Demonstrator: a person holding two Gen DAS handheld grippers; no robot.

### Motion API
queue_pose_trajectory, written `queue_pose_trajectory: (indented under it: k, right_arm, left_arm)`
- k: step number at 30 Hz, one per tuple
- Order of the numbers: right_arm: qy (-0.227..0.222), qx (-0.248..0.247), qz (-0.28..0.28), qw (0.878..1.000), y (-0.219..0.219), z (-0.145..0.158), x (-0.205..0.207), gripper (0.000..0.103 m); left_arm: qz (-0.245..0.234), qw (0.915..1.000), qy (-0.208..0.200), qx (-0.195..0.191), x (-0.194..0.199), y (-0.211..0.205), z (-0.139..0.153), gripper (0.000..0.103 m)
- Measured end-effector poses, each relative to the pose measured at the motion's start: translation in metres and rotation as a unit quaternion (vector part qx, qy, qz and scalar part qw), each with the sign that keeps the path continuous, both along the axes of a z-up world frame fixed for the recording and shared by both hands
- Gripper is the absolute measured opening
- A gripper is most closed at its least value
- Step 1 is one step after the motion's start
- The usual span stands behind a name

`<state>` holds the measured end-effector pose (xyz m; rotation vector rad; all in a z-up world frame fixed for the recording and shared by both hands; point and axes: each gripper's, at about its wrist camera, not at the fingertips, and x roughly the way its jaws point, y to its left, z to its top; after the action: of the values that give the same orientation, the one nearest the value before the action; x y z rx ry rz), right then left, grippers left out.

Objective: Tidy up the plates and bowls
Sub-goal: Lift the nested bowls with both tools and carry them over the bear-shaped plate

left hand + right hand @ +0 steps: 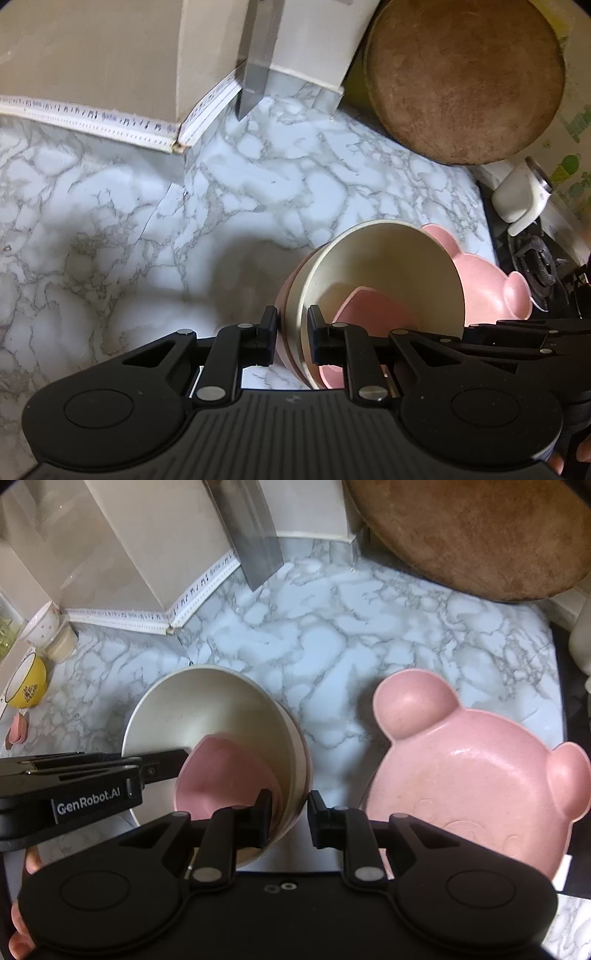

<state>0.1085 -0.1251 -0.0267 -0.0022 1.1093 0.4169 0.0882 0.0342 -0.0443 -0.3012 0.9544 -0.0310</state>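
Left tongs [292,334] clamped on the rim of a stack of cream and pink round plastic bowls [207,720], right tongs [289,818] clamped on the opposite rim, stack tilted above grey-veined marble counter [332,646], pink bear-shaped plastic plate [469,775] just beside it

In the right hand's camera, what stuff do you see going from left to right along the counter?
Yellow bowl → cream bowl with a small pink bowl inside → pink bear plate.
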Motion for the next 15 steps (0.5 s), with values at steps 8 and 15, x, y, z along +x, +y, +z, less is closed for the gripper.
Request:
queue_pose_trajectory:
  k: [8,15]
  right_arm:
    - [-0.014,0.0,-0.022,1.0,-0.029,0.026,-0.006,0.02]
    - [-0.016,0.0,-0.048,0.999,-0.074,0.032,-0.007,0.02]
  left_arm:
    - [-0.024,0.9995,-0.017,0.006,-0.001,-0.028,0.029,0.016]
    - [-0.051,0.9982,-0.03,0.008,0.009,-0.073,0.042,0.016]
